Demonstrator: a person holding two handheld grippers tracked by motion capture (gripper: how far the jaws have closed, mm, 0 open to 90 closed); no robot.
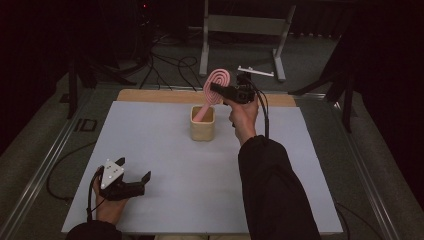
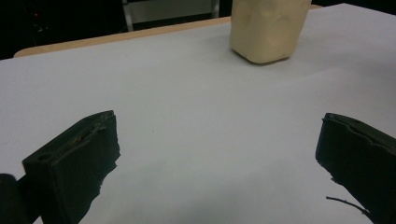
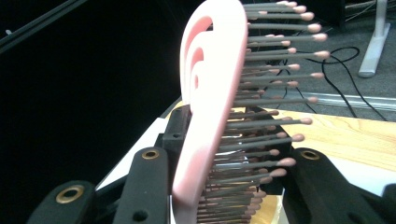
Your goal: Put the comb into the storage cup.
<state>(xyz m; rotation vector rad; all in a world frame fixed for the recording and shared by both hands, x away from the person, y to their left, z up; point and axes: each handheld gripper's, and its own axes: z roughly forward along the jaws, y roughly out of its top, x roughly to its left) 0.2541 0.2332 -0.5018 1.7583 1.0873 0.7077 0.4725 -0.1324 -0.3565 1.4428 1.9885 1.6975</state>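
A pink hairbrush [image 1: 218, 82] with an oval looped head stands tilted, its handle down inside a beige cup [image 1: 202, 129] at the far middle of the table. My right gripper [image 1: 216, 90] is shut on the brush head from the right, above the cup. In the right gripper view the hairbrush [image 3: 212, 93] sits edge-on between the jaws of the right gripper [image 3: 229, 140], one jaw on its back and the other against the bristle tips. My left gripper [image 1: 134, 169] rests open near the front left corner, holding nothing. In the left gripper view the cup [image 2: 268, 28] stands far ahead of the left gripper [image 2: 217, 140].
A pale sheet [image 1: 175, 165] covers the table, with a wooden strip [image 1: 150, 95] along the far edge. Beyond it stand a metal frame [image 1: 245, 25] and cables [image 1: 170, 65] on the dark floor. A metal rail [image 1: 45, 165] runs along the left side.
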